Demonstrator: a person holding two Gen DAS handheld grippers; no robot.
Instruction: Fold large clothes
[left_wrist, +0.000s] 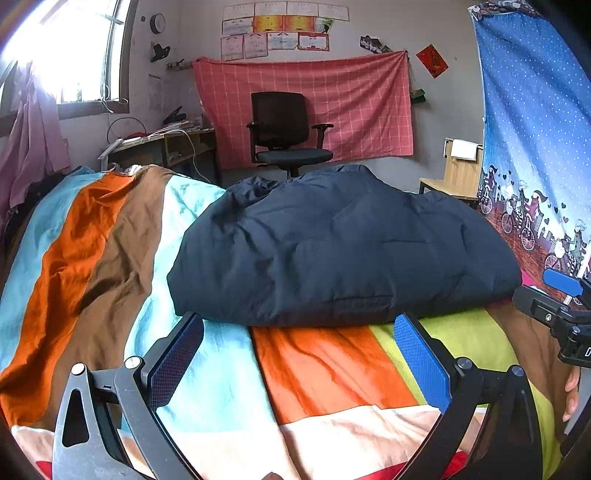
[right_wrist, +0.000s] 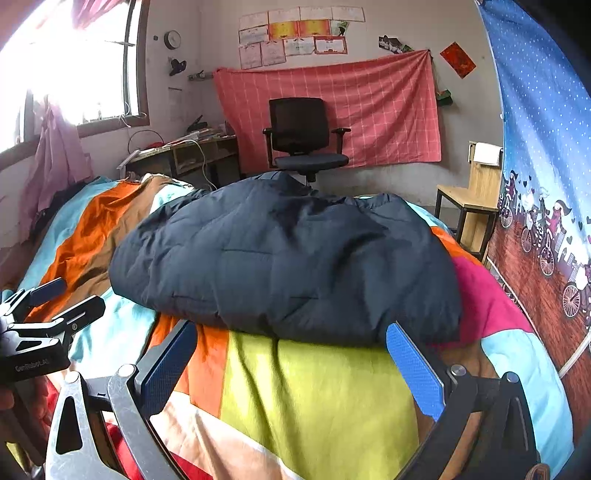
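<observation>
A dark navy quilted jacket (left_wrist: 343, 251) lies folded into a thick bundle on the striped bedspread (left_wrist: 110, 258). My left gripper (left_wrist: 299, 325) stands open just short of the jacket's near edge, nothing between its blue pads. In the right wrist view the same jacket (right_wrist: 288, 258) fills the middle. My right gripper (right_wrist: 291, 332) is open too, its fingertips right at the jacket's near hem, holding nothing. The right gripper (left_wrist: 557, 291) shows at the right edge of the left wrist view, and the left gripper (right_wrist: 48, 306) at the left edge of the right wrist view.
A black office chair (left_wrist: 284, 133) stands beyond the bed before a red checked cloth (left_wrist: 306, 107) on the wall. A cluttered desk (left_wrist: 162, 140) sits under the window at left. A wooden stool (left_wrist: 454, 173) and a blue patterned curtain (left_wrist: 535, 147) are at right.
</observation>
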